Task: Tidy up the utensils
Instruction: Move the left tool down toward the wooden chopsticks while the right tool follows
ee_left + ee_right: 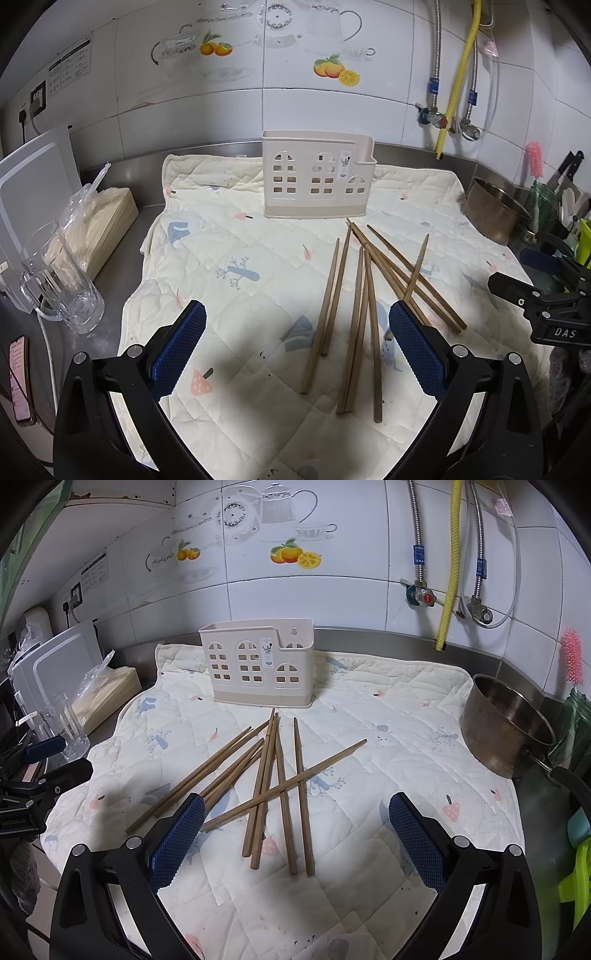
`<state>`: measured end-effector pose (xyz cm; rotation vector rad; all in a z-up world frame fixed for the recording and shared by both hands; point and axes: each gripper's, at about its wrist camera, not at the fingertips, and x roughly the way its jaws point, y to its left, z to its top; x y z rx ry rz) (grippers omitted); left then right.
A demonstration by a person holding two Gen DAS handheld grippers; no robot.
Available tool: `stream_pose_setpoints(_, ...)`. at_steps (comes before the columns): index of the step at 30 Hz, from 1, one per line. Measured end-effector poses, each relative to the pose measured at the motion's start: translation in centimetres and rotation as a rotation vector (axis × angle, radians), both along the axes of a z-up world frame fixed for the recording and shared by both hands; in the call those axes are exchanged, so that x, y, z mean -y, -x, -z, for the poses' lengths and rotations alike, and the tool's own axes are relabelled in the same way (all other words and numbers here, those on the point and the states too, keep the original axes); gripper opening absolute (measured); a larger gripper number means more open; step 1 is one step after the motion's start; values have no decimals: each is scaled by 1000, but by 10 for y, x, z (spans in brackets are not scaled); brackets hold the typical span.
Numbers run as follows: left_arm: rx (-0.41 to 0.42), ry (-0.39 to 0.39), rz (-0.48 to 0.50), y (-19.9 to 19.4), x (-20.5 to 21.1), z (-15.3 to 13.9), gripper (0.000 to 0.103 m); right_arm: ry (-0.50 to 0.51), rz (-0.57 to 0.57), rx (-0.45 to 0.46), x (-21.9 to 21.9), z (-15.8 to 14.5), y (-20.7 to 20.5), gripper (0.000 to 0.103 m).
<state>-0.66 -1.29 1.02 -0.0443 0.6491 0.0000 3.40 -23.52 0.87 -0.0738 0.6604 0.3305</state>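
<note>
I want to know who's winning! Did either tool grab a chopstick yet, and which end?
No. The left tool and the right tool are both open and empty; the chopsticks lie loose on the mat.

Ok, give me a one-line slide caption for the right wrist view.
Open right gripper poised over loose wooden chopsticks on a quilted mat, beige utensil holder waiting behind.

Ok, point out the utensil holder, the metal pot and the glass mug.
utensil holder (258, 672), right wrist view, front wall.
metal pot (495, 738), right wrist view, outer side.
glass mug (62, 280), left wrist view, body.
</note>
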Motion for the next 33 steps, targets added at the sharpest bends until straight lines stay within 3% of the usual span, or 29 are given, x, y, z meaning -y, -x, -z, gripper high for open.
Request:
stream_pose_setpoints(19,10,-5,77,-9,16,4,96,-8,17,-8,11,3,-3,97)
stream_pose_setpoints(25,-10,-16,146,-17,30,14,84,-16,30,-12,20,7,-6,97)
stream_pose_setpoints(33,-67,11,276,-32,55,32,52,-26,50,-33,29,15,-11,96)
